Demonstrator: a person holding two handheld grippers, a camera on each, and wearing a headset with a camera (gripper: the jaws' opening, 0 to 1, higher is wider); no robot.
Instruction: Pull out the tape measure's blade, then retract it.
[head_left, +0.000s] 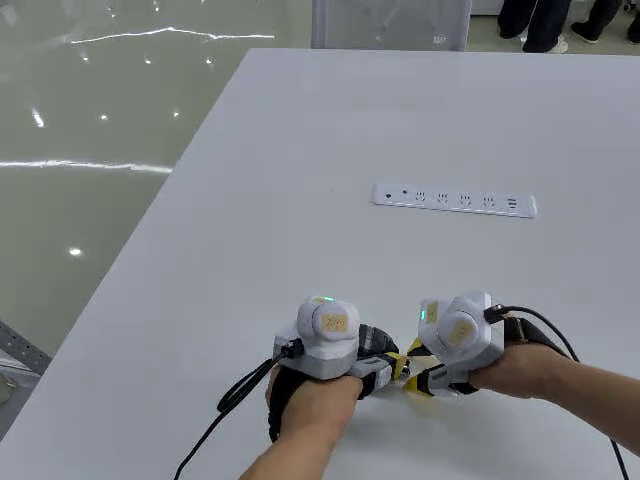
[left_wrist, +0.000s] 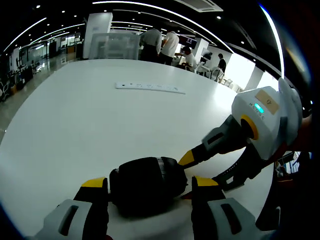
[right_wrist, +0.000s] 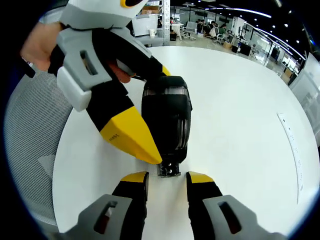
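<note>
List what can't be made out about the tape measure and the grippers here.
Left gripper view: the tape measure, held in the left gripper, hides its own hook end.
Right gripper view: the blade behind the hook, between the right gripper's fingers, is inside the tape measure, which also hides the left gripper's far finger.
Head view: both grippers cover most of the tape measure.

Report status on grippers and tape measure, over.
Left gripper clamped on tape measure. Right gripper open, jaws flanking the blade tab; blade not yet out. Power strip well clear.
</note>
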